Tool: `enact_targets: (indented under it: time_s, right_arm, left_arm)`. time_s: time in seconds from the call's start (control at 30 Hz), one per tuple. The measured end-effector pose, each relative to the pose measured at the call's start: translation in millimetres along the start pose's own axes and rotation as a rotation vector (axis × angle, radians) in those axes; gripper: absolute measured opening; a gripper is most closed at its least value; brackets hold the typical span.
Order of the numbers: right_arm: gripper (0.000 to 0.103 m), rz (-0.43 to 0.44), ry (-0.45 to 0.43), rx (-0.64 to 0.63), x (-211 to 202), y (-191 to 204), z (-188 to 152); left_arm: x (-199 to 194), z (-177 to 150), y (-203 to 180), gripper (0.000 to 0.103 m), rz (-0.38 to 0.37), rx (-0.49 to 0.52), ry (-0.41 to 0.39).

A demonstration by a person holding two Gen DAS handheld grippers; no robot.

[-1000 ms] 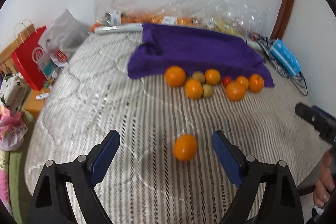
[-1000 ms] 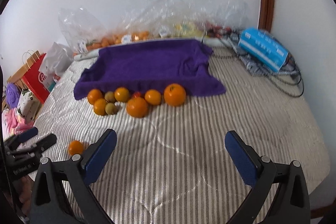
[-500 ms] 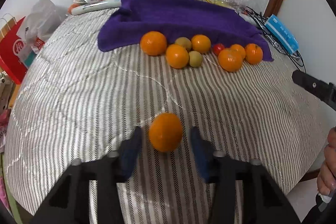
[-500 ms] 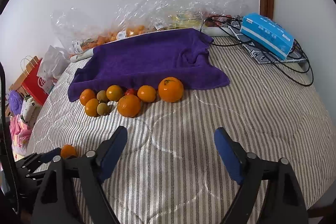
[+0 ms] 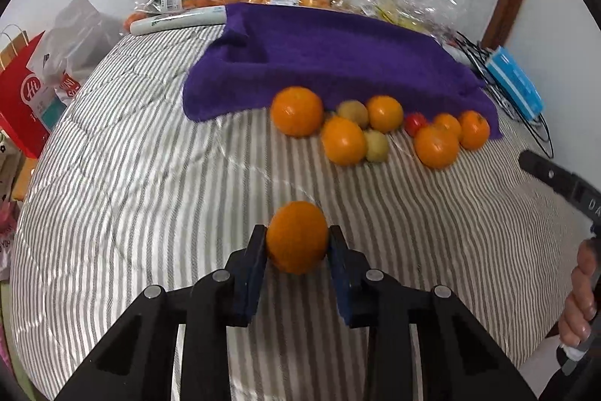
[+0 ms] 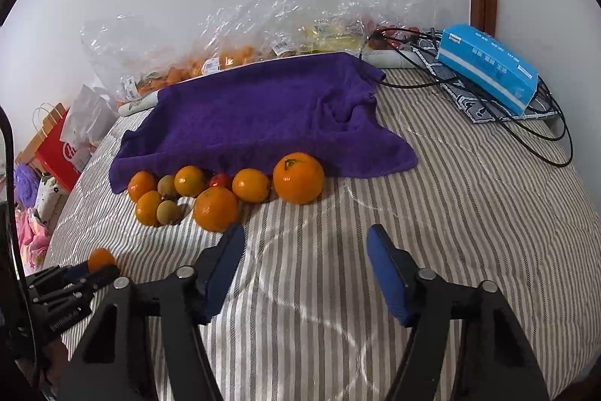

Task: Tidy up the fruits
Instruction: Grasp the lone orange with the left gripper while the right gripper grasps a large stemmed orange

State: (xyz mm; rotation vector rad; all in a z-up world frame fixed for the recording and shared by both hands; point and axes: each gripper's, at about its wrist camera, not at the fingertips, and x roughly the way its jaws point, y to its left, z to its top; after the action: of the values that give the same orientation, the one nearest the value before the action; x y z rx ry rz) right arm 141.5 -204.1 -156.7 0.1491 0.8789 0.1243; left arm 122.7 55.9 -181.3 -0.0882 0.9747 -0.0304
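One orange (image 5: 296, 236) is in hand so far: the left gripper (image 5: 297, 252) has its blue pads pressed on either side of it, down on the striped quilt (image 5: 131, 198), well apart from the rest of the fruit. From the right wrist view the same orange shows at about eight o'clock, small, just beyond that gripper's black frame. The right gripper (image 6: 305, 267) holds nothing; its jaws are closing over bare quilt, with no fruit between them.

By my reading the sorting has barely begun. The cluster of fruit (image 6: 216, 192) lies ahead at about eleven o'clock from the right gripper, along the near edge of the purple towel (image 6: 259, 115): several oranges of different sizes, two dull green-brown fruits and one small red one, most of them touching a neighbour. The largest orange (image 6: 298, 177) sits at the cluster's right end, nearest the right gripper's line. Where the fruit is meant to go I cannot tell; the towel seems the likely place, and it lies bare.

Nothing blocks the path across the quilt. Farther off, at twelve o'clock, clear plastic bags (image 6: 263, 25) of more produce are heaped against the wall. At two o'clock a blue box (image 6: 488, 72) rests on black cables (image 6: 541, 141). A red paper bag (image 5: 22, 96) stands off the bed's edge at nine o'clock in the left wrist view.
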Motion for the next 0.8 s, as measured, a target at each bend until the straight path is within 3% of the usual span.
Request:
enact_targets:
  time_s: [0.1, 0.4, 0.63, 0.8]
  right_arm:
    - [0.058, 0.005, -0.006, 0.005, 10, -1, 6]
    - [0.058, -0.011, 0.003, -0.046, 42, 4, 24]
    - [0.051, 0.004, 0.041, -0.057, 67, 7, 26]
    - [0.048, -0.039, 0.059, -0.087, 81, 11, 25]
  left_arm:
    - [4, 12, 3, 0.03, 0.006, 0.001, -0.011]
    - [22, 41, 9, 0.031, 0.001, -0.003, -0.025]
    - [30, 47, 14, 0.03, -0.001, -0.004, -0.017]
    - [32, 46, 19, 0.031, -0.006, -0.012, -0.011]
